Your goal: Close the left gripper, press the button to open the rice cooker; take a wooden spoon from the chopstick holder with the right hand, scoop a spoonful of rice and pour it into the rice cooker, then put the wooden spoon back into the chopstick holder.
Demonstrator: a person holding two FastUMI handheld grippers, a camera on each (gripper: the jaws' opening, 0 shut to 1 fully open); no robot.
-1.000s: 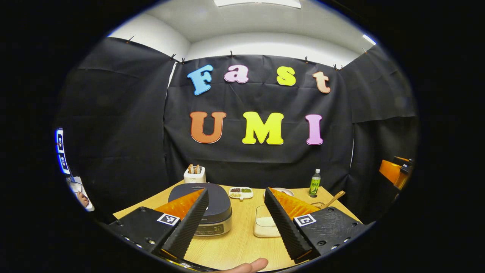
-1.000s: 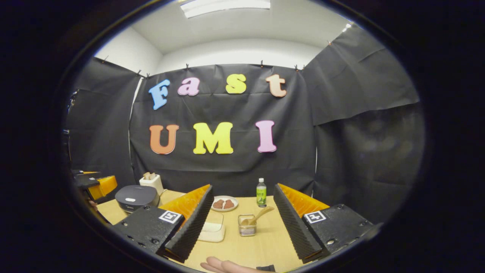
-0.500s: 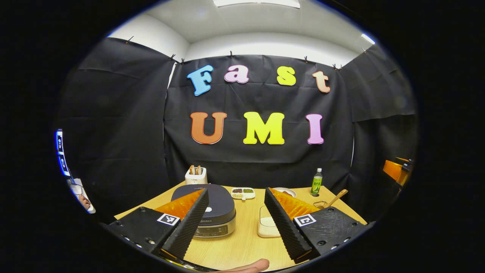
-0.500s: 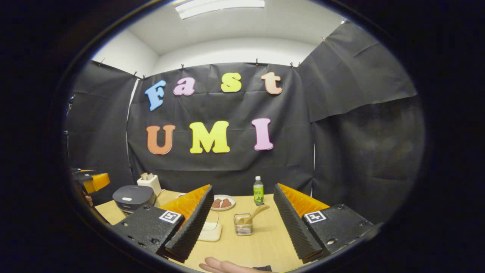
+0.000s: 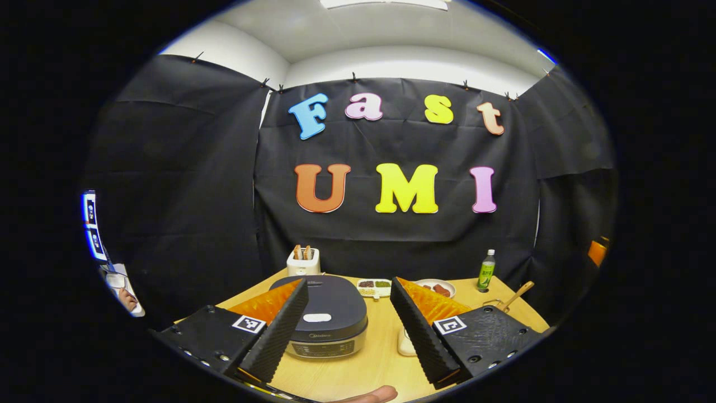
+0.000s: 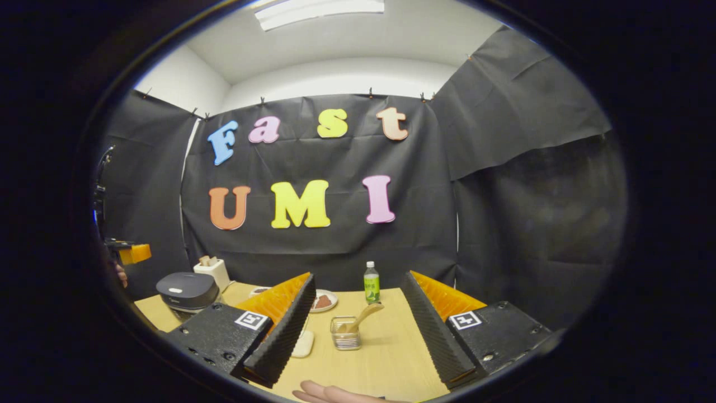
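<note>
The dark rice cooker (image 5: 327, 313) stands with its lid down and a white button (image 5: 317, 318) on top, straight ahead of my left gripper (image 5: 348, 282), which is open and holds nothing. In the right gripper view the cooker (image 6: 187, 291) sits far left. A clear chopstick holder (image 6: 345, 340) with the wooden spoon (image 6: 361, 316) leaning in it stands between the fingers of my open right gripper (image 6: 358, 275), some way ahead. The white rice container (image 5: 404, 341) is half hidden behind a finger.
On the wooden table (image 5: 363, 369) stand a white toaster (image 5: 303, 260), a small divided dish (image 5: 375, 286), a plate of food (image 5: 436, 288) and a green bottle (image 5: 486, 270) along the back. A hand (image 6: 330, 394) shows at the bottom edge. Black cloth walls close in behind the table.
The left gripper has shifted so the rice cooker now sits centred between its fingers and looks larger. In the right gripper view the table objects have drifted slightly left. Both grippers stay open.
</note>
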